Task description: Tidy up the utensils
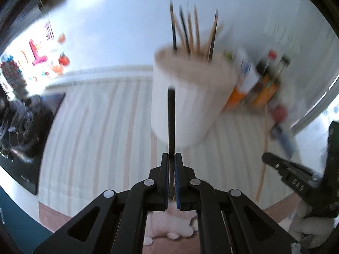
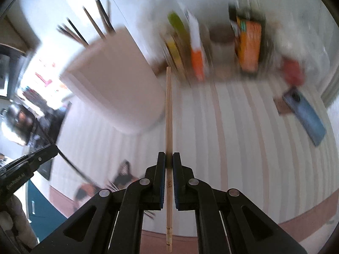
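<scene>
One striped counter (image 1: 95,127) carrying a white cylindrical holder (image 1: 186,105) stocked with upright dark and wooden chopsticks; left hand-held gripper (image 1: 172,169) clamped on a black chopstick (image 1: 171,122), right hand-held gripper (image 2: 168,169) clamped on a pale bamboo chopstick (image 2: 168,114), both chopsticks before the holder.

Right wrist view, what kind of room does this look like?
Probably a home kitchen or dining table: a striped tablecloth, a white holder full of chopsticks, and sauce bottles against the wall. A phone lies there too.
</scene>
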The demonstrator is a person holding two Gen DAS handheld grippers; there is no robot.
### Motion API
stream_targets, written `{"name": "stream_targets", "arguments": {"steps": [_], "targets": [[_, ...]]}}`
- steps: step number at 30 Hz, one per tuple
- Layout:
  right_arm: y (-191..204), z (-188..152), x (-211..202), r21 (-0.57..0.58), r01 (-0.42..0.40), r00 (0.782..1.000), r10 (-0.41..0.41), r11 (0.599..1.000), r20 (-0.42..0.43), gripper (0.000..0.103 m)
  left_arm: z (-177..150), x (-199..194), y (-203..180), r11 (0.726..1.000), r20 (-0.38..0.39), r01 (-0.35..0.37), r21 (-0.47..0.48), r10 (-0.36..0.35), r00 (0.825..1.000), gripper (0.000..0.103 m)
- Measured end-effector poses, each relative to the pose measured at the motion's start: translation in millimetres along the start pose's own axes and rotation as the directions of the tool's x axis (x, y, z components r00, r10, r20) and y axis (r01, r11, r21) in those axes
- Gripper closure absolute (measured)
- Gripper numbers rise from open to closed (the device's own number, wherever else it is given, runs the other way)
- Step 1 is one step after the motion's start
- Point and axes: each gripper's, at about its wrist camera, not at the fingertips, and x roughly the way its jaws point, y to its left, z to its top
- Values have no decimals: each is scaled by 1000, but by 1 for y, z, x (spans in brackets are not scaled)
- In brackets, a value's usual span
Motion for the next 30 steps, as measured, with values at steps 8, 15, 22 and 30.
{"name": "stream_targets", "arguments": {"steps": [8, 15, 22, 30], "targets": [[40, 70, -56, -55, -94, 977, 103, 994, 185, 96, 56, -78, 3, 1000, 204, 25, 13, -27, 979, 101], [73, 135, -86, -85, -142, 936, 161, 986, 314, 96, 89, -120, -5, 999, 292, 45, 26, -51, 955, 103], [90, 175, -90, -91, -173, 918, 194, 981, 346, 96, 101, -123, 1, 998, 279, 48, 32, -56, 959, 100], [47, 105, -21, 6, -15, 999, 15, 1000, 41, 96, 31, 8, 70, 974, -38, 3, -227, -12, 999, 57]]}}
